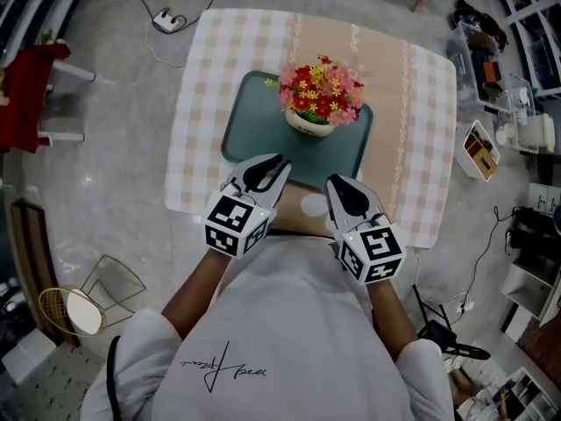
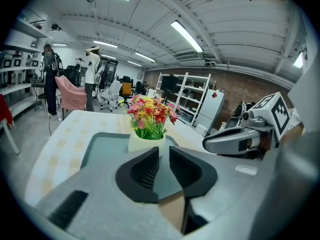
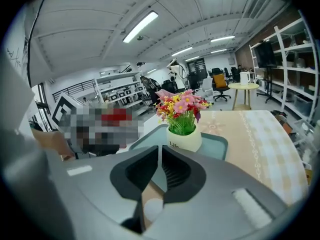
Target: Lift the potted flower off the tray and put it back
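The potted flower (image 1: 320,95), red, pink and yellow blooms in a cream pot, stands on the far right part of the teal tray (image 1: 254,121) on a checked tablecloth. Both grippers hover at the table's near edge, short of the tray. My left gripper (image 1: 280,165) has a narrow gap between its jaws and nothing in it; in the left gripper view (image 2: 164,156) the pot (image 2: 146,143) lies straight ahead on the tray (image 2: 100,149). My right gripper (image 1: 337,184) is shut and empty; its own view (image 3: 160,155) shows the pot (image 3: 183,139) just beyond the tips.
A beige runner (image 1: 386,103) crosses the table's right half. A red chair (image 1: 26,95) stands at the left, a wire chair (image 1: 83,301) on the floor at lower left, a box (image 1: 480,150) and shelves at the right. A power strip (image 1: 166,20) lies beyond the table.
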`<state>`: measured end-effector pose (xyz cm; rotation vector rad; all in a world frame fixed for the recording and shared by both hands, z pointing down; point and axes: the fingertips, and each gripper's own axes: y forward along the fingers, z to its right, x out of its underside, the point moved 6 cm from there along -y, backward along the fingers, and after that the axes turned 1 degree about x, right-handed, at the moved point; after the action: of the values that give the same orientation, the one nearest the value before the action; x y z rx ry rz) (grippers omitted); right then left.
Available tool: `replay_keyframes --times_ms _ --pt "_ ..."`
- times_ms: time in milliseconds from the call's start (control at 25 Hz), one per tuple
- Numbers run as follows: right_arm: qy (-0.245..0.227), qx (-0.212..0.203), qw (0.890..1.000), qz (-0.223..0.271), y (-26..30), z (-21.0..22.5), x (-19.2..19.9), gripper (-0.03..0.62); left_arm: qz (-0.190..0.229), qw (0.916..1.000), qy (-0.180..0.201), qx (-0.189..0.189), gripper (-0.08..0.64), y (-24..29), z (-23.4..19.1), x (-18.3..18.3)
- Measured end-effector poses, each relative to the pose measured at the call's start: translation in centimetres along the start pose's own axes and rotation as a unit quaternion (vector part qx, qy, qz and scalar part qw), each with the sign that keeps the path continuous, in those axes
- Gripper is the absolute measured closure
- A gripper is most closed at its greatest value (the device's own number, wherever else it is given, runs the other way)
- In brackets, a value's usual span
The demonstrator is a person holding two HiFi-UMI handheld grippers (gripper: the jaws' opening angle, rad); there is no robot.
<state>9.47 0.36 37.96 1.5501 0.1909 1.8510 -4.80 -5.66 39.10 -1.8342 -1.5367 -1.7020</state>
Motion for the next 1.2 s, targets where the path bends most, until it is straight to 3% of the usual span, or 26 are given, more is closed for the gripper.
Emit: replay_keyframes --times_ms 320,840,1200 --pt "-0.018 -0.016 1.0 -0.02 1.6 0.8 -0.1 0.563 -0.017 0.9999 0.001 -0.001 0.48 1.2 -0.8 0.1" --pt "-0.005 -0.011 0.999 -0.036 2.8 2.9 0.5 0.541 -0.046 0.9989 0.002 0.007 0.457 3.0 -1.2 0.6" --pt "0.006 -0.012 0.999 -0.043 4.1 4.3 0.4 0.528 -0.05 0.9984 -0.026 -0.003 0.437 4.0 -2.8 0.5"
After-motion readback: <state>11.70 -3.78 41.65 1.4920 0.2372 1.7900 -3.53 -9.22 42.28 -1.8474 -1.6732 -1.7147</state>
